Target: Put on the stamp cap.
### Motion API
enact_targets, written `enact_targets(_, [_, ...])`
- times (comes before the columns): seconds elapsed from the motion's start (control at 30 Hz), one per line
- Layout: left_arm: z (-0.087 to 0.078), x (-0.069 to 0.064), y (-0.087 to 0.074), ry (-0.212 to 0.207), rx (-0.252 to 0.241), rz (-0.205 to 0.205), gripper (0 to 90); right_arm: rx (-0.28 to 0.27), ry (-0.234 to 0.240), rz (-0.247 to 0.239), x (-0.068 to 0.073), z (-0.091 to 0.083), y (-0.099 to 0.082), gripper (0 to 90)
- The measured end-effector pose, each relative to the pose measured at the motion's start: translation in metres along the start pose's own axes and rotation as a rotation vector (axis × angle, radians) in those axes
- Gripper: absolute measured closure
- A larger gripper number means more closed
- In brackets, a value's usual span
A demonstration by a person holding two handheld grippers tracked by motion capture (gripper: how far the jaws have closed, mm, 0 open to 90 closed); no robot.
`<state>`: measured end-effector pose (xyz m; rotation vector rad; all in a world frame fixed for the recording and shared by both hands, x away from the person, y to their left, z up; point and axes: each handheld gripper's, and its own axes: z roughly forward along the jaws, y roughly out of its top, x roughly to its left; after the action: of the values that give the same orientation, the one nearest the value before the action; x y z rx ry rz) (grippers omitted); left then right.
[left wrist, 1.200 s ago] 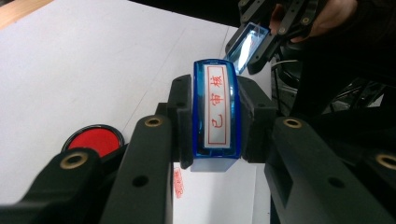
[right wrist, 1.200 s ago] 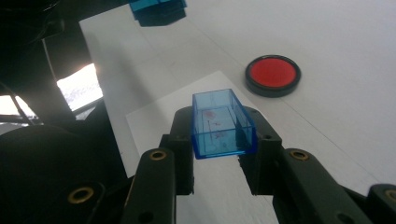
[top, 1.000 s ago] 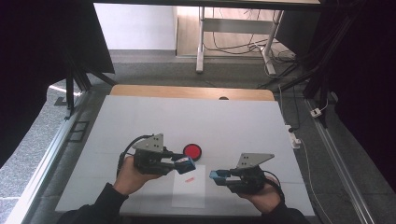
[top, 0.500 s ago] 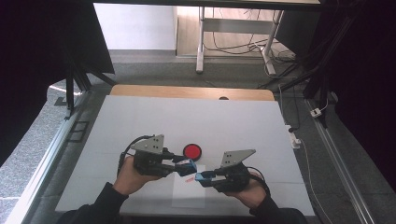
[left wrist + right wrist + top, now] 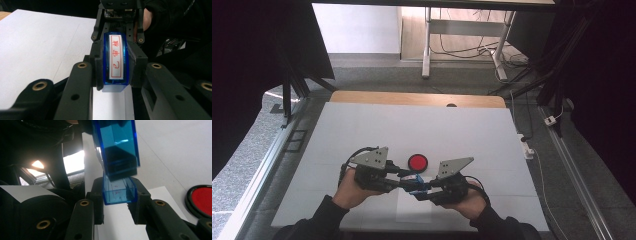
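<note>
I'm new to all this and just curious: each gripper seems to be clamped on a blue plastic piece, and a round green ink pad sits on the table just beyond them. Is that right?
Nearly. The round ink pad is red, not green, as the high view shows. The rest stands: the left gripper is shut on the blue stamp, the right gripper on the blue cap.
</note>
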<state>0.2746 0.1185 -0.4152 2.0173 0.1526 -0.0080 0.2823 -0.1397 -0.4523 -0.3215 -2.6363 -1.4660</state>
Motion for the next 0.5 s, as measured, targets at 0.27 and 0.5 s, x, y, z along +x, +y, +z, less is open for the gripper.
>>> enact_targets(0.27, [0.0007,-0.0001,-0.0011,-0.029,-0.007,0.022,70.1,-0.003,0.022,-0.013,0.0012,0.0033,0.0021,68.3])
enact_targets(0.5, [-0.0008,0.0009,-0.0024,-0.040,-0.013,0.026,70.1,-0.022,0.030,-0.017,0.0013,0.0009,0.0026,68.3])
